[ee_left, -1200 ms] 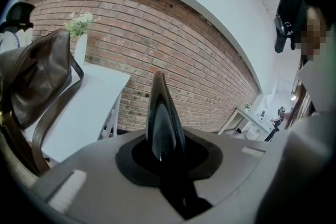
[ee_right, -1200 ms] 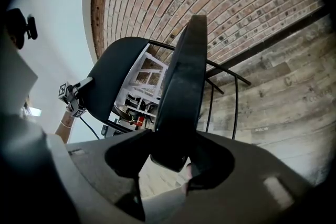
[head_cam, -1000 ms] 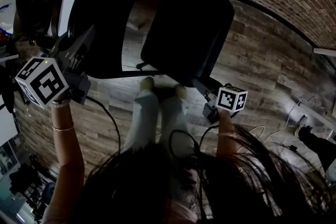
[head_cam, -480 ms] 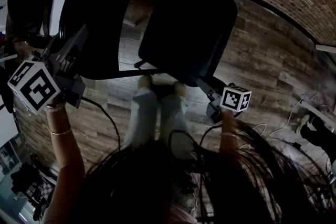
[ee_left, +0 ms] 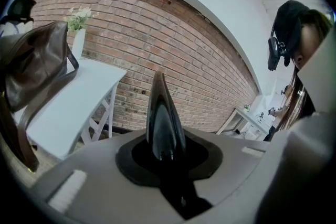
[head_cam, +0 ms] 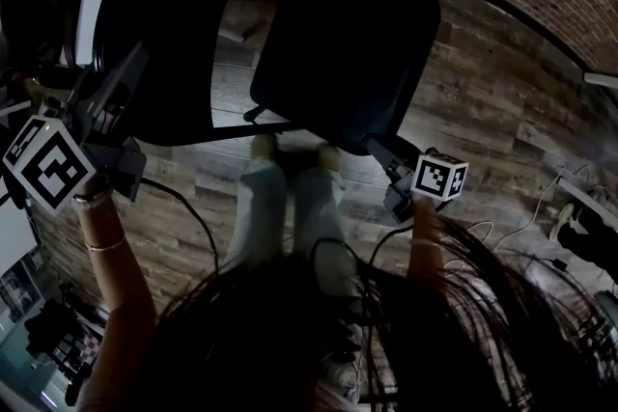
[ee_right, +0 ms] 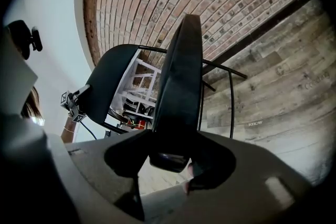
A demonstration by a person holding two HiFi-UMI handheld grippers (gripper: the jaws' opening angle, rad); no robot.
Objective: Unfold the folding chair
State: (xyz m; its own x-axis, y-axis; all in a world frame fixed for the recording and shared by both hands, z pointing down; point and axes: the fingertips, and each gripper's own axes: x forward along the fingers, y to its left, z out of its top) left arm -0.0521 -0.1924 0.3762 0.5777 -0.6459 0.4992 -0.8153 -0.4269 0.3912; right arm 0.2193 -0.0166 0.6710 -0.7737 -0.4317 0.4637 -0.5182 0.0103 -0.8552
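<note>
Two grippers hold the folding chair (head_cam: pixel 253 127), upper centre. The left gripper (head_cam: pixel 121 87) is clamped on the backrest (head_cam: pixel 164 24) edge. The right gripper (head_cam: pixel 383 150) is on the seat (head_cam: pixel 348 43) corner, jaws just eased wider. The seat's corner points lower right.

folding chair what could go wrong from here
1. The right gripper clamps the seat by its edge and its jaws have just been opening: the seat could slip out.
2. The left gripper pinches the backrest by its thin rim, so it might twist loose.
3. The person's shoes stand close to the seat's near edge and could get hit.
</note>
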